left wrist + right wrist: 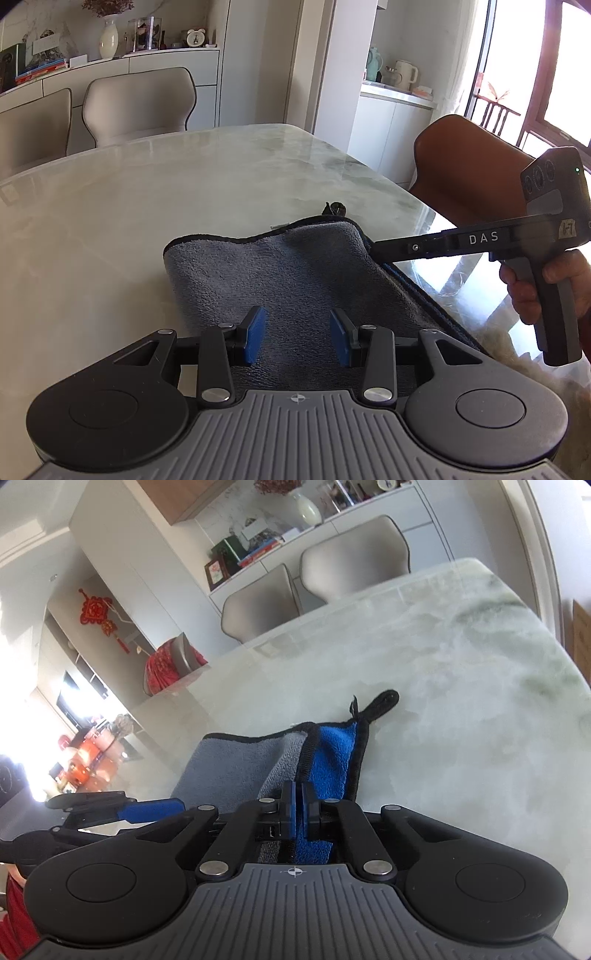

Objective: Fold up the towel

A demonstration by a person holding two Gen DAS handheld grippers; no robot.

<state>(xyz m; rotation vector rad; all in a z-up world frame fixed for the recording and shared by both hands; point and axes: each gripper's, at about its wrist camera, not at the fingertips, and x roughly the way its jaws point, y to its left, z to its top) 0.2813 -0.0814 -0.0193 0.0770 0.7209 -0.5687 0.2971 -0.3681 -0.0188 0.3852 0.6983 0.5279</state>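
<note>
While the towel (295,280) lies on the marble worktop (147,206) near its front edge, it looks partly folded to me: grey fleece faces up over most of it, and the right wrist view shows a blue underside turned outward along the right border, with a black hanging loop (384,699) sticking out past the far corner. So at least one layer seems doubled over, though I cannot tell how many folds are in it. The far hem is wavy and not squared off, which suggests more folding and flattening is left.

The right gripper (298,812) has its fingers clenched on the towel's near right edge; the blue pads are pressed nearly together with the black-bound hem and a strip of blue fleece running straight between them. From the left wrist view, that same tool reaches in from the right, its tip meeting the towel's right border.

The left gripper (297,336) stands released, its two blue pads well apart, poised over the near part of the grey surface. The cloth sits between and beneath the fingers (255,336), but whether they touch it I cannot tell; they grasp nothing.

My guess is that the left side needs a matching hold before the next fold can be carried over.
</note>
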